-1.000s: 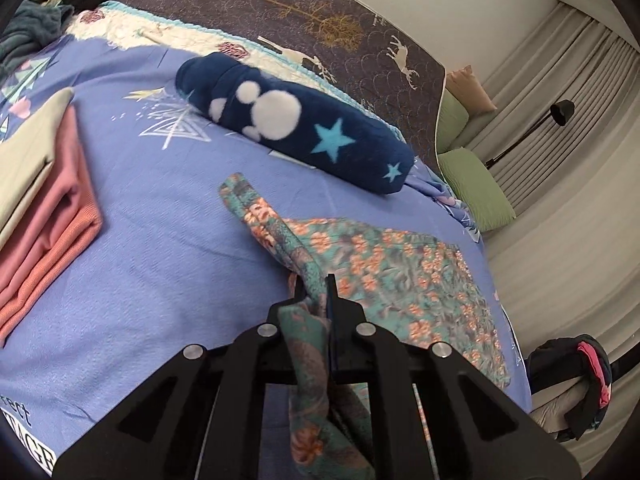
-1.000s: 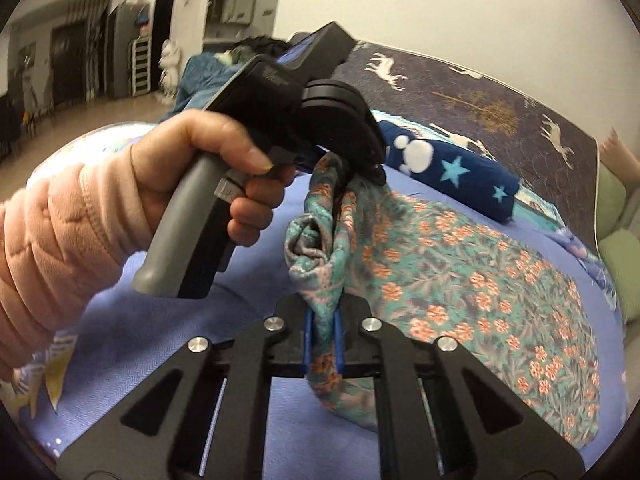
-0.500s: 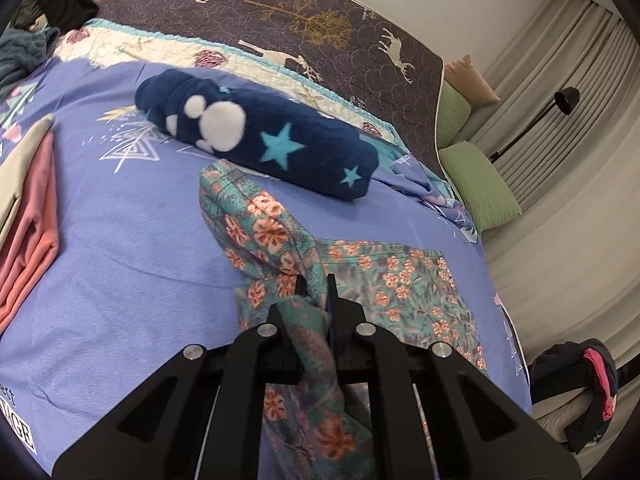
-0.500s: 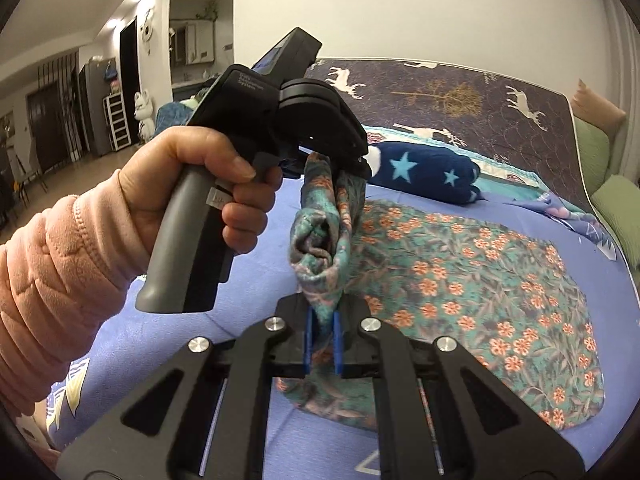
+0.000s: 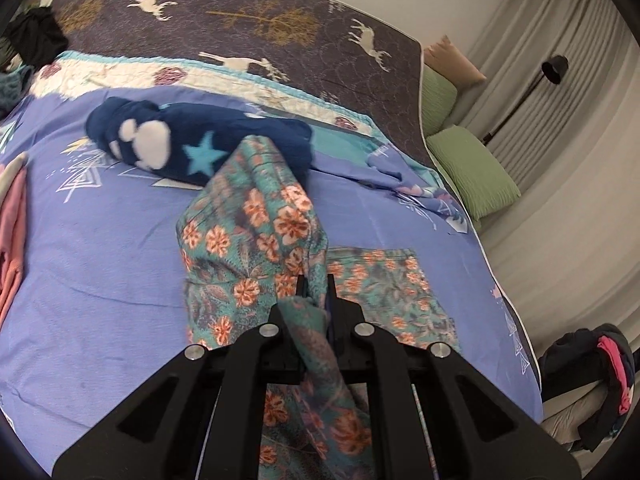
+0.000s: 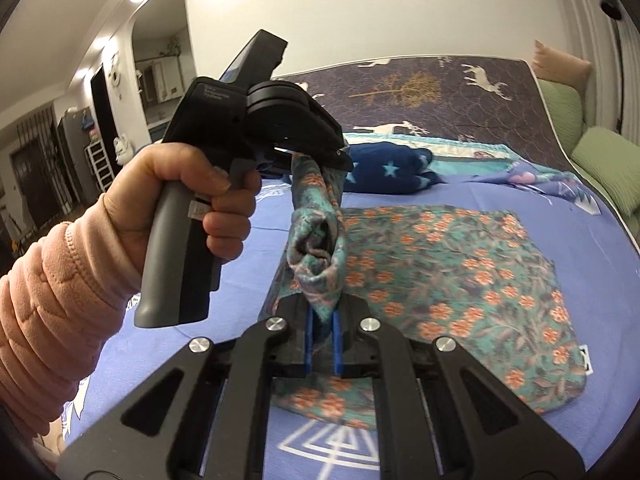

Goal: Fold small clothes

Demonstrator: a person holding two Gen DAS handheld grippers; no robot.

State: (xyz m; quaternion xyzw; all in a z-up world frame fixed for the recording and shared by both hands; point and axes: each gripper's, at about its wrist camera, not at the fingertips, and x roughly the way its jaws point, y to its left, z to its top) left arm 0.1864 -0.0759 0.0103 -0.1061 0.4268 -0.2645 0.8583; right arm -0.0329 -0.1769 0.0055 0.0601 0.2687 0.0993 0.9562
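Bed [image 5: 100,264], wide, covered by periwinkle-blue sheet with white geometric line prints. Far end: dark purple quilted cover [image 5: 248,12] with white deer and gold trees, raised behind pale teal-edged quilt strip. On sheet: teal floral-print garment [image 6: 460,264] with orange blossoms, lower part flat, near edge lifted off surface. Beyond it, dark navy fleece roll [image 5: 176,140] with white paw and blue star shapes. Left edge: folded pink cloth stack [image 5: 12,232]. Right far corner: sheet rumpled.
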